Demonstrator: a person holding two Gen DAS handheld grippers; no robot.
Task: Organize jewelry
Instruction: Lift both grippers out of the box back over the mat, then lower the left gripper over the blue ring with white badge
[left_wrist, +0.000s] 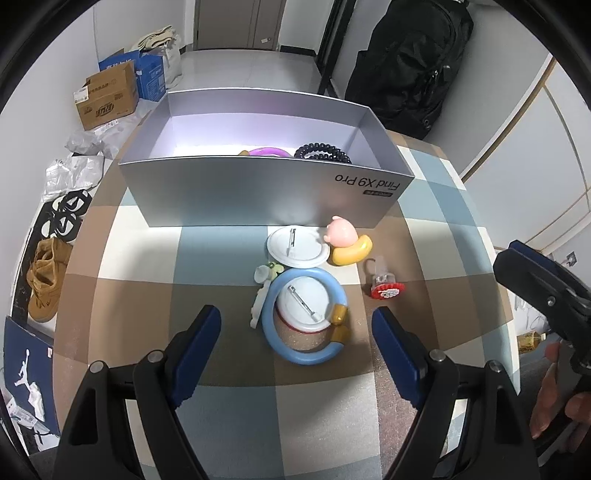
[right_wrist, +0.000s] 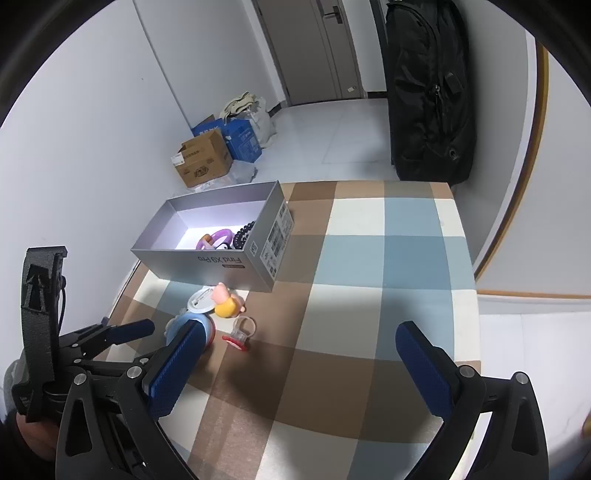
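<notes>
A silver open box stands on the checked table; a purple ring and a black bead bracelet lie inside it. In front of it lie two white pin badges, a blue bangle around the nearer badge, a pink and yellow figure, a red-topped clear ring and a small pale charm. My left gripper is open, its jaws either side of the blue bangle, above it. My right gripper is open and empty over the table, right of the pile.
The box sits near the table's far left corner. Beyond the table are cardboard boxes, a black bag against the wall and shoes on the floor. The table edge runs along the right.
</notes>
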